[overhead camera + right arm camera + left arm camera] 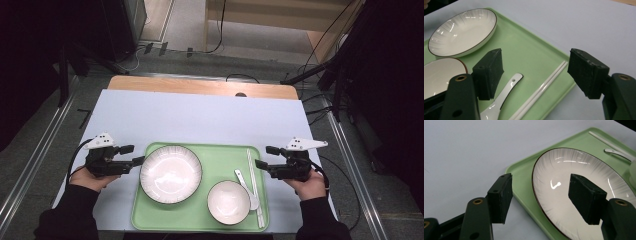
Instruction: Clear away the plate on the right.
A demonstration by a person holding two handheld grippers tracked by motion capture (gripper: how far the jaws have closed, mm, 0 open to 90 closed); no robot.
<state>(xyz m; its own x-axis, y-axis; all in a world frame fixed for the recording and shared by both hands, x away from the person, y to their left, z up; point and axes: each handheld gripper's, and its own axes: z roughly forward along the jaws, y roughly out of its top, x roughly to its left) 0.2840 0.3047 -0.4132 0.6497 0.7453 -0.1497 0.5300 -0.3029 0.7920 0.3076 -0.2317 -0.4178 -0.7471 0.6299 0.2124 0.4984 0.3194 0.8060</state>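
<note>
1. Tray (220, 152), green, sits on the white-covered counter (190, 115), near the person's edge, betw. the two grippers.
2. Left gripper (131, 155): at the tray's left edge, fingers (500, 196) apart w/ nothing clamped. In the left gripper view one finger hangs over the bare counter just outside the tray, the other over the big plate; no contact seen.
3. Big plate (170, 173): white w/ dark rim, in the tray's left half, flat.
4. Small bowl (228, 201): white, dark rim, front-right of the plate, near it.
5. Spoon (246, 187): white, lying just right of the bowl, handle pointing away from the person.
6. Chopsticks (254, 185): white pair along the tray's right side, just beside the spoon.
7. Right gripper (265, 157): at the tray's right edge, fingers (488, 72) wide apart, empty; in the right gripper view they straddle the chopsticks & tray rim from above, not touching.
</note>
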